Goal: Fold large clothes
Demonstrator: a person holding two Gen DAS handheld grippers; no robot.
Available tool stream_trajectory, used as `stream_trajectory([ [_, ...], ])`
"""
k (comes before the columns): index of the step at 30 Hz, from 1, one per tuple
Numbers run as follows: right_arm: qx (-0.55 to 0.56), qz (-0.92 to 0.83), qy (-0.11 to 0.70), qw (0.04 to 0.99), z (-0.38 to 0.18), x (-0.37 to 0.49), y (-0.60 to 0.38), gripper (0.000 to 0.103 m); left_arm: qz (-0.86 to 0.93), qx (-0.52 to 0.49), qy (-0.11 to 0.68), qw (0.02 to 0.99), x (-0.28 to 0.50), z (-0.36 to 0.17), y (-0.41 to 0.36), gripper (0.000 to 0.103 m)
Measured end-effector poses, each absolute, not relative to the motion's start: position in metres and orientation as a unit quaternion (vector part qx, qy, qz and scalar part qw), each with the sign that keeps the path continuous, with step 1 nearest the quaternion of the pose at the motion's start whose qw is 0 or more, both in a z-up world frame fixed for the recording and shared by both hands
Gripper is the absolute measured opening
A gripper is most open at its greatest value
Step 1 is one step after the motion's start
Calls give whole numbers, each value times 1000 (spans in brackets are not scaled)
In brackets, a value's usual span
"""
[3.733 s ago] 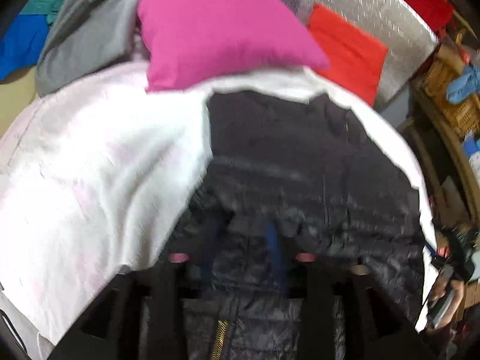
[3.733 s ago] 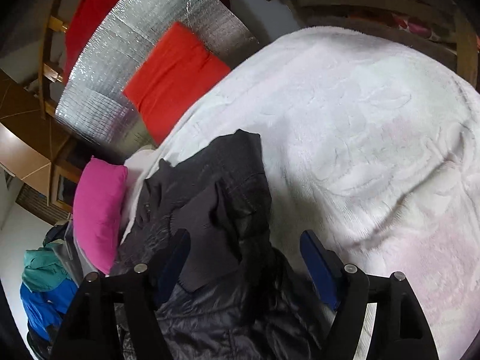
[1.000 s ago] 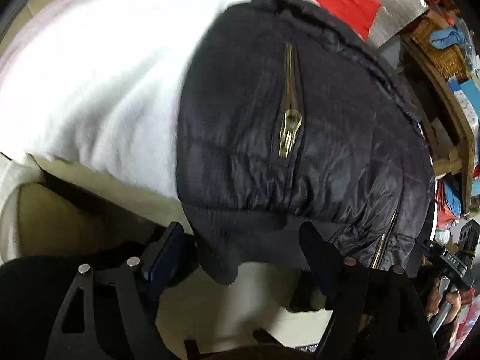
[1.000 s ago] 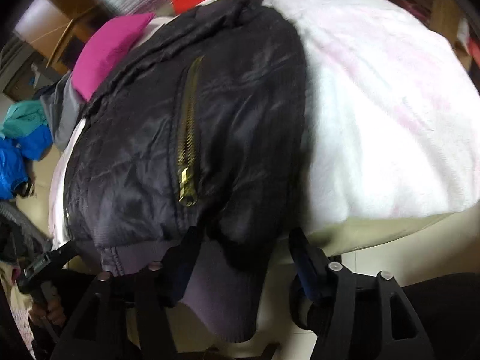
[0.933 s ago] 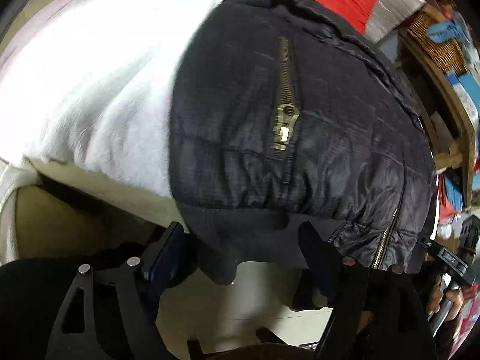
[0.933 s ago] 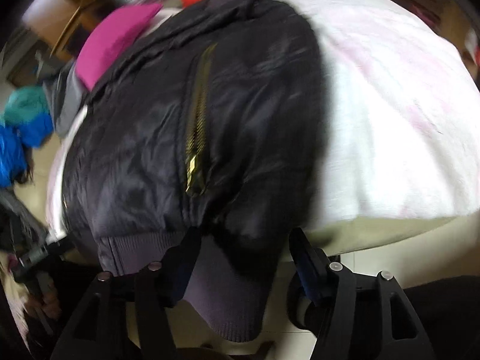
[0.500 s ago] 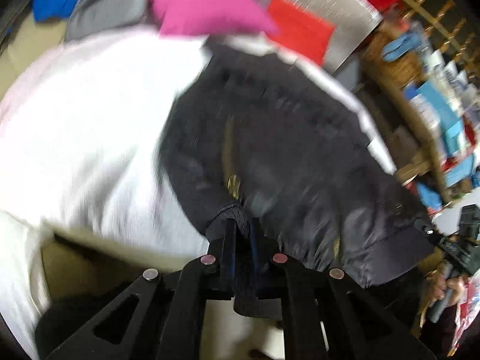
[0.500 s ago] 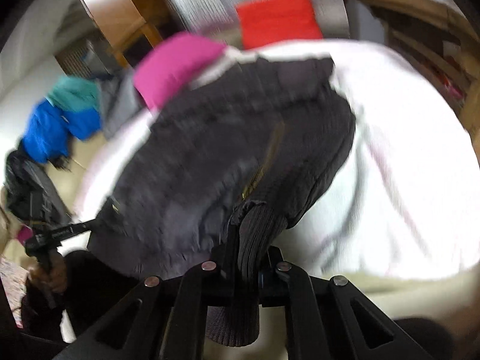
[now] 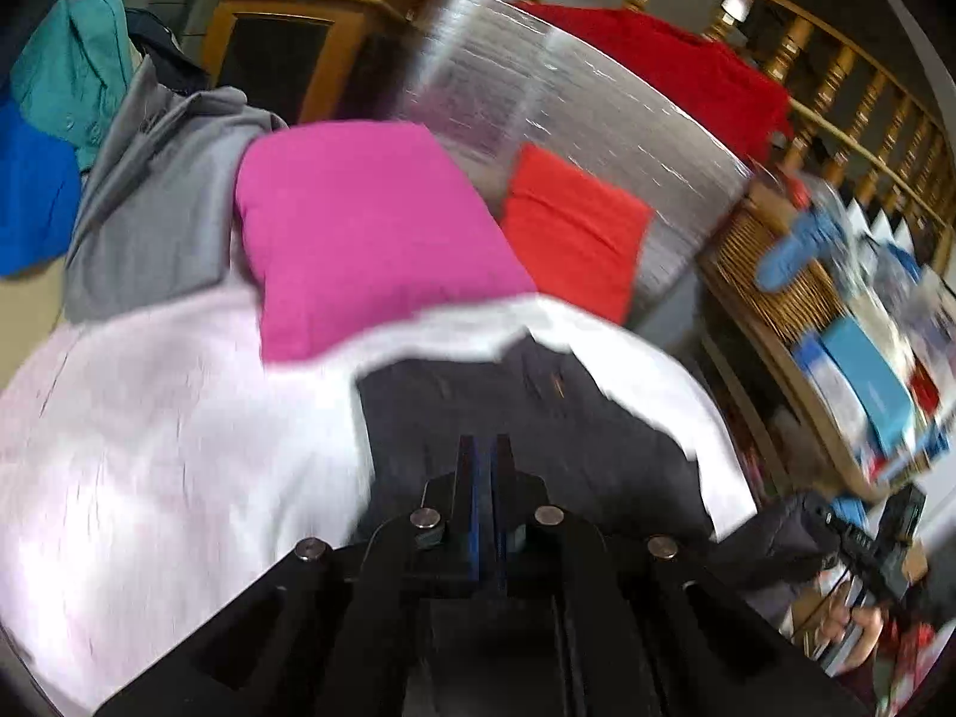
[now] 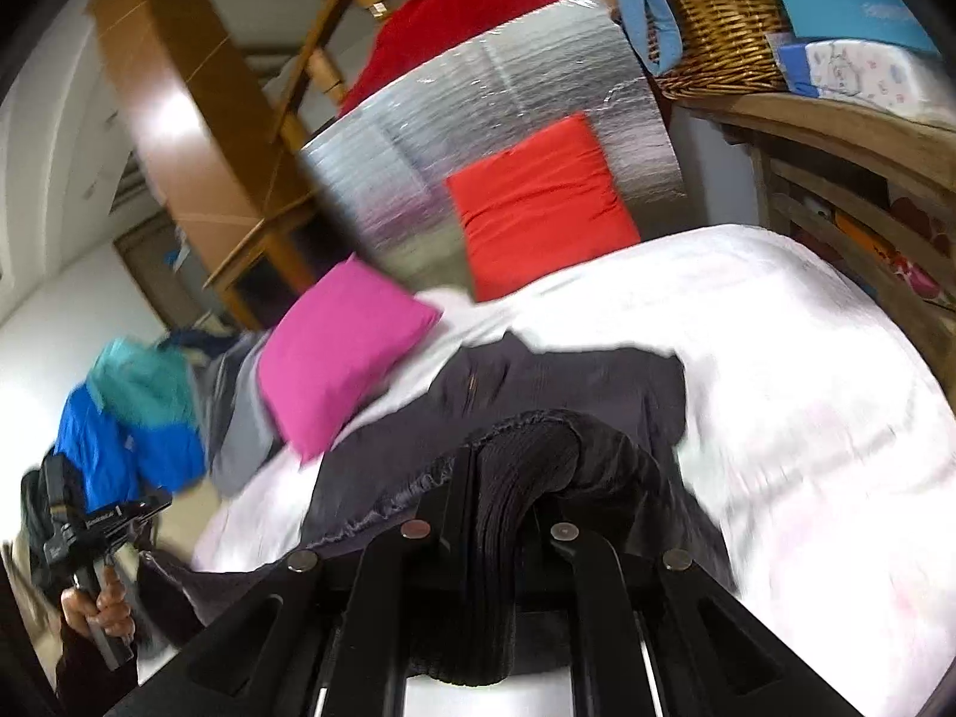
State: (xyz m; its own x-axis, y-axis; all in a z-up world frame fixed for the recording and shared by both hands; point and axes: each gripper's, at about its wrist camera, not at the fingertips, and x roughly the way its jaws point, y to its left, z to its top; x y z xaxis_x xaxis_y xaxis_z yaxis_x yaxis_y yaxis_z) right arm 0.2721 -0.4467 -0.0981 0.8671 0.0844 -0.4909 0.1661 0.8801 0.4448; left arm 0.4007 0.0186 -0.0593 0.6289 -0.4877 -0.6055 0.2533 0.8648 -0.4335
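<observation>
A black puffer jacket (image 9: 526, 418) lies on the white blanket (image 9: 179, 418) of a bed; it also shows in the right wrist view (image 10: 567, 388). My left gripper (image 9: 484, 448) is shut, its jaws pressed together over the jacket's near edge; the fabric between them is hidden. My right gripper (image 10: 496, 466) is shut on the jacket's ribbed hem (image 10: 526, 454), which bulges up between the fingers. The near half of the jacket is lifted toward the far half. Both views are blurred.
A pink pillow (image 9: 358, 227) and a red cushion (image 9: 573, 233) lie at the bed's far end before a silver foil panel (image 9: 538, 107). Grey and blue clothes (image 9: 119, 179) are piled at left. Wooden shelves with a wicker basket (image 10: 717, 30) stand at right.
Both grippers closed on the jacket's hem at the bed's near edge, then lifted it up and forward over the jacket. The views now look toward the pillows.
</observation>
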Motion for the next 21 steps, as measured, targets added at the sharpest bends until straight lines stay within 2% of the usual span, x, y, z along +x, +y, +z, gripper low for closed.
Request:
stream_trajectory([
  [5,267,-55,270,923,-124,370,-472,9,-196,-174,414,872,488,-91,10,4],
  [9,305,-91,291,902,-164,433,-504,9,-198,-188,409,871,486,-115,21,7],
  [11,328,-117,311,884,-195,459,-521,9,-191,-188,425,865,469,-130,21,20],
  [12,333,-131,326,875,-211,471,-526,9,-191,-192,428,863,461,-134,19,41],
  [13,335,-140,348,864,-230,483,-529,9,-191,-195,427,862,451,-136,15,66],
  [14,333,-146,360,859,-244,491,-530,9,-189,-197,420,865,439,-138,9,75],
  [15,329,-149,360,860,-250,494,-529,10,-191,-194,406,872,424,-137,0,81],
  [17,328,-153,350,864,-251,494,-529,10,-200,-171,388,883,406,-132,-21,82],
  [21,330,-147,348,865,-250,490,-533,9,-213,-32,352,911,386,-118,-82,84],
])
